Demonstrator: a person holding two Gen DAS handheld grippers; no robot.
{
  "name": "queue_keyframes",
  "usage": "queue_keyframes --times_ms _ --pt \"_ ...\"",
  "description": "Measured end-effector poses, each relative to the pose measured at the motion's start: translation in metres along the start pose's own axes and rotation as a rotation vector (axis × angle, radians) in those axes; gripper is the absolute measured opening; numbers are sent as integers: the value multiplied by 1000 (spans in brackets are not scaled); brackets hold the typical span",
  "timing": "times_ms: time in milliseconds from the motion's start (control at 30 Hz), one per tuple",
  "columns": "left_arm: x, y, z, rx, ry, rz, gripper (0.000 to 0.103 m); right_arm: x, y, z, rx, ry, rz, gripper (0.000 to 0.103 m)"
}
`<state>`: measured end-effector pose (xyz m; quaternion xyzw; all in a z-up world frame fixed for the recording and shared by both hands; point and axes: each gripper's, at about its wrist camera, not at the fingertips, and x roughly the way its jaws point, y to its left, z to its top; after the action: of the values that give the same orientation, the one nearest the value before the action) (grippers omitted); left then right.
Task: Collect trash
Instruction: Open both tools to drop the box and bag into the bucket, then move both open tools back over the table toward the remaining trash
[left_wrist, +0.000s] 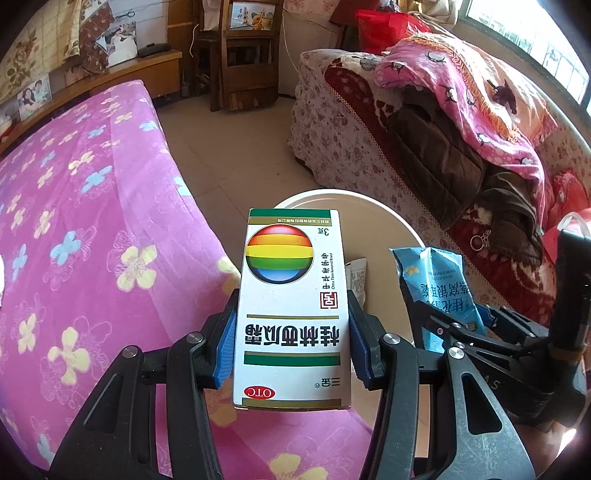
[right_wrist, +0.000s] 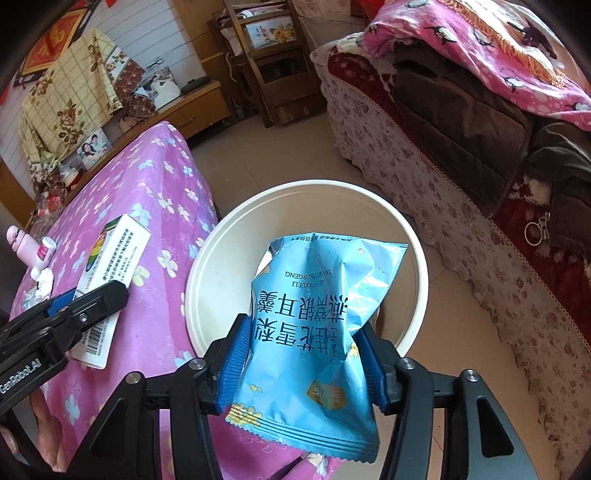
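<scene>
My left gripper (left_wrist: 291, 332) is shut on a white medicine box (left_wrist: 291, 295) with a rainbow ball print, held above the edge of the pink bed, just short of the white bin (left_wrist: 402, 225). The box also shows in the right wrist view (right_wrist: 110, 273). My right gripper (right_wrist: 304, 354) is shut on a blue snack packet (right_wrist: 317, 325), held over the near rim of the white bin (right_wrist: 207, 280). The packet also shows in the left wrist view (left_wrist: 436, 291). A scrap of wrapper (left_wrist: 357, 277) lies inside the bin.
The bed with a pink flowered cover (left_wrist: 92, 221) is on the left. On it lie a small pink bottle (right_wrist: 22, 243), a small tube (right_wrist: 44, 254) and crumpled tissue (right_wrist: 44, 282). A sofa piled with blankets and clothes (right_wrist: 480, 129) is on the right. Tiled floor (left_wrist: 236, 147) lies between.
</scene>
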<state>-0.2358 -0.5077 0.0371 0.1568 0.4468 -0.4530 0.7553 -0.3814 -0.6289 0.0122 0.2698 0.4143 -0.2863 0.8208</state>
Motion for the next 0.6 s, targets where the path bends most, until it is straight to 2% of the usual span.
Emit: queue_keyframes --times_ms 100,333,600 --pt "3 3 0 -17 12 -13 50 4 -3 1 13 14 -14 68" --pt "1 7 -2 -36 12 -27 55 5 -5 -2 25 22 -13 68" --pt "-11 9 -6 -27 -12 -13 56 -3 1 -3 16 10 -8 68"
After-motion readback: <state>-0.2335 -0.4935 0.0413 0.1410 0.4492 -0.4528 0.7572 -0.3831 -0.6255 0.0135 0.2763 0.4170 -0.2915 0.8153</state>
